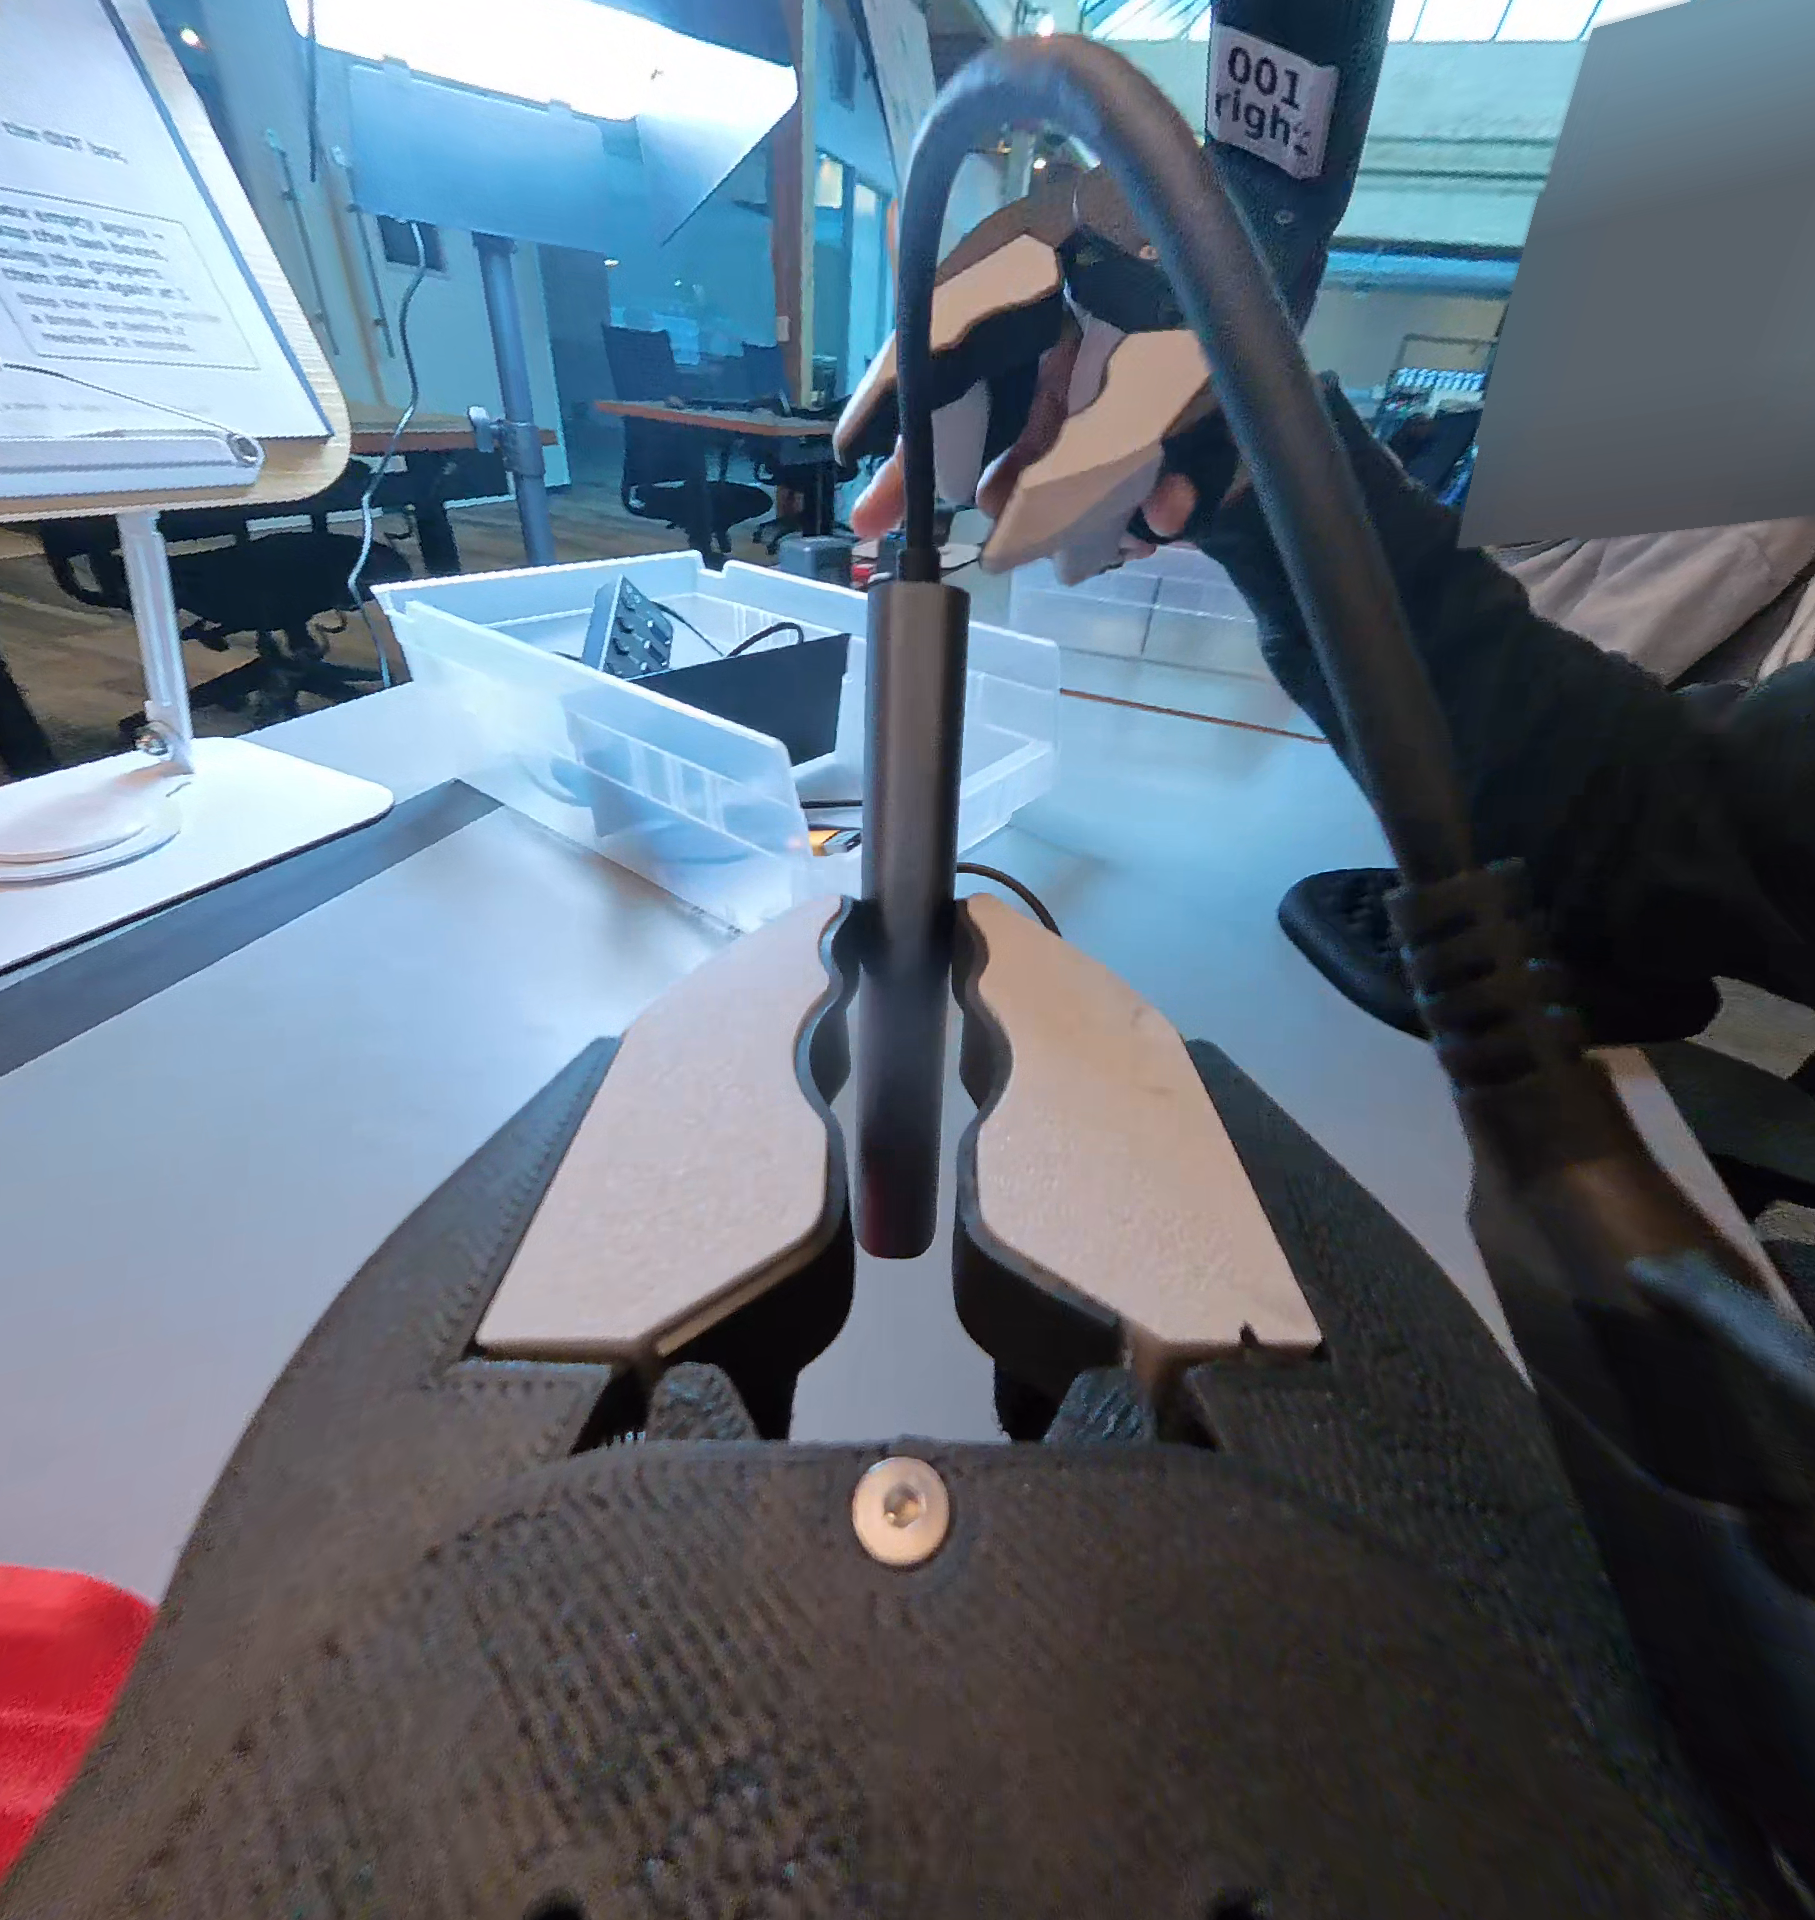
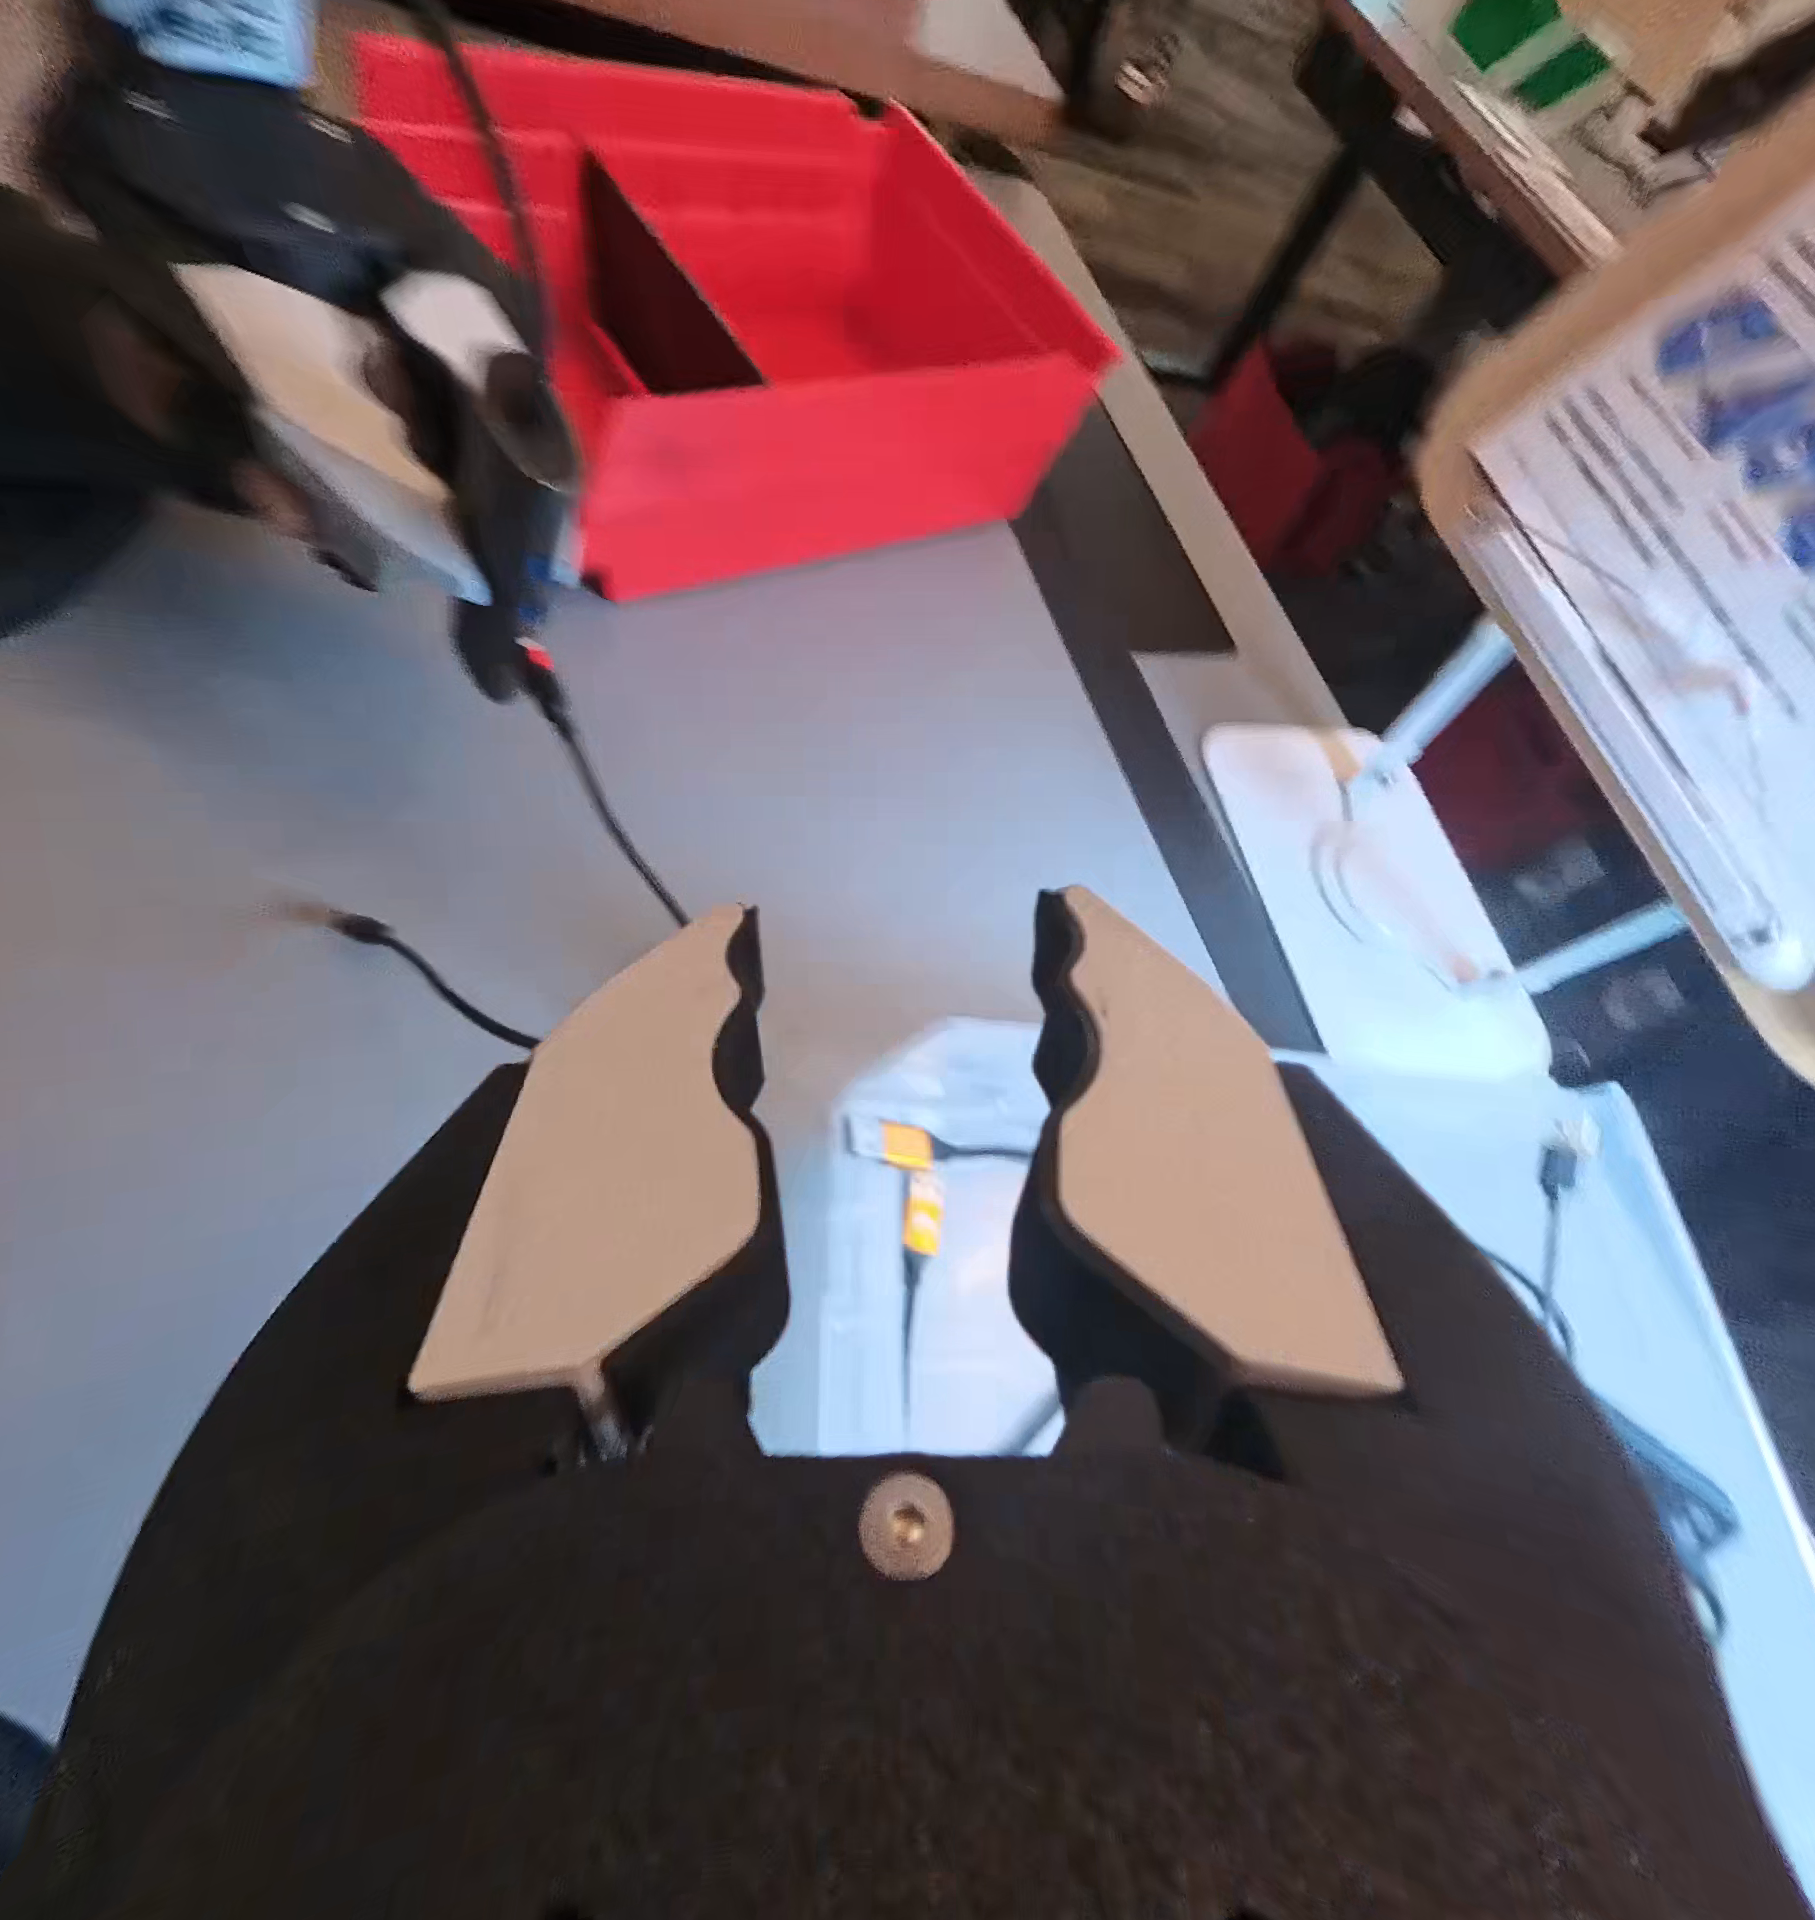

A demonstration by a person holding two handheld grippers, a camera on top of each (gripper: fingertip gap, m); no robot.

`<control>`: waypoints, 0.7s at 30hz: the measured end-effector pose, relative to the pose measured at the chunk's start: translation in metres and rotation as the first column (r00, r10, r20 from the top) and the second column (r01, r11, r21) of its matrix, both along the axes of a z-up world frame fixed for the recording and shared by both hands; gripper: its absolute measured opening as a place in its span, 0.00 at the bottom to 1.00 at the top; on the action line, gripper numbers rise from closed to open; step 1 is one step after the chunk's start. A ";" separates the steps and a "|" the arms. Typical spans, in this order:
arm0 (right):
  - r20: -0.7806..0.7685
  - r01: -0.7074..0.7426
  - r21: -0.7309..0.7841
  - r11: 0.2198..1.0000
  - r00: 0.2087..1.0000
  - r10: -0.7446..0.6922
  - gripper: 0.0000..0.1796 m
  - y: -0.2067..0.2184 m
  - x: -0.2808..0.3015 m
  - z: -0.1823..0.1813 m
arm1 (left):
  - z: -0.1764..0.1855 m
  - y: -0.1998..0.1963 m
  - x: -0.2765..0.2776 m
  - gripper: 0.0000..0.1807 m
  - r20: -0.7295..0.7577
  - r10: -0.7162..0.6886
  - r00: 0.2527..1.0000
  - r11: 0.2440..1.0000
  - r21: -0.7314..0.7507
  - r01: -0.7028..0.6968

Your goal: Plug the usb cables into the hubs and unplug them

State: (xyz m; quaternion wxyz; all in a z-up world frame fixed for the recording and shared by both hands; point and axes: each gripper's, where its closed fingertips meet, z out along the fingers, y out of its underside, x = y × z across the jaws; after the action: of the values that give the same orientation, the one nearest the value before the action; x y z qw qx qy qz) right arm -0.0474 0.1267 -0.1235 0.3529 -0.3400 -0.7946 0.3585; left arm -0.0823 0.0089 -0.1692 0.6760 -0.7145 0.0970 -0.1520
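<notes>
My left gripper (image 1: 903, 914) is shut on a slim dark grey USB hub (image 1: 908, 727) and holds it upright above the table. The hub's thick cable (image 1: 1246, 312) arches up and down to the right, its plug end blurred. My right gripper (image 2: 898, 914) is open and empty, hovering over a clear bin (image 2: 996, 1049) that holds cables with orange-tagged plugs (image 2: 908, 1143). In the right wrist view the left gripper (image 2: 498, 540) holds the hub (image 2: 518, 416) at upper left, with a thin cable (image 2: 612, 810) running from its lower end. The right gripper (image 1: 929, 488) shows behind the hub in the left wrist view.
A red bin (image 2: 830, 343) with a dark divider stands beyond the hub. A loose cable end (image 2: 352, 925) lies on the grey table. The clear bin (image 1: 674, 707) holds another hub (image 1: 633, 629). A white document stand (image 1: 155, 800) is at the left. My right fingertips sit around 15 cm from my left ones.
</notes>
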 end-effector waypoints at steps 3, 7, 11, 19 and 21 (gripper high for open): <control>0.067 -0.179 0.019 0.984 0.982 0.178 0.23 -0.057 0.000 -0.019 | 0.004 -0.002 0.008 0.09 0.015 -0.050 0.999 0.998 0.029 0.049; 0.165 -0.297 0.067 0.953 0.945 0.283 0.20 -0.107 -0.013 -0.065 | 0.009 -0.006 0.021 0.09 -0.001 -0.112 0.994 0.992 0.056 0.112; 0.155 -0.347 0.010 0.938 0.927 0.342 0.05 -0.128 -0.016 -0.076 | 0.010 -0.009 0.027 0.09 -0.023 -0.139 0.990 0.988 0.061 0.140; 0.137 -0.363 0.024 0.931 0.924 0.357 0.04 -0.127 -0.014 -0.071 | -0.017 -0.004 0.027 0.16 -0.235 -0.115 0.965 0.992 -0.070 0.102; 0.142 -0.350 0.078 0.933 0.931 0.337 0.04 -0.126 -0.016 -0.075 | -0.021 -0.003 0.026 0.10 -0.340 -0.080 0.937 0.996 -0.075 0.058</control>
State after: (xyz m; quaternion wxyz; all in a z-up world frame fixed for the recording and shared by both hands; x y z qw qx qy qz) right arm -0.0639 0.0008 -0.1983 0.2506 -0.1991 -0.8797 0.3516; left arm -0.0567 0.0061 -0.1906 0.6200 -0.7474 0.2330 -0.0520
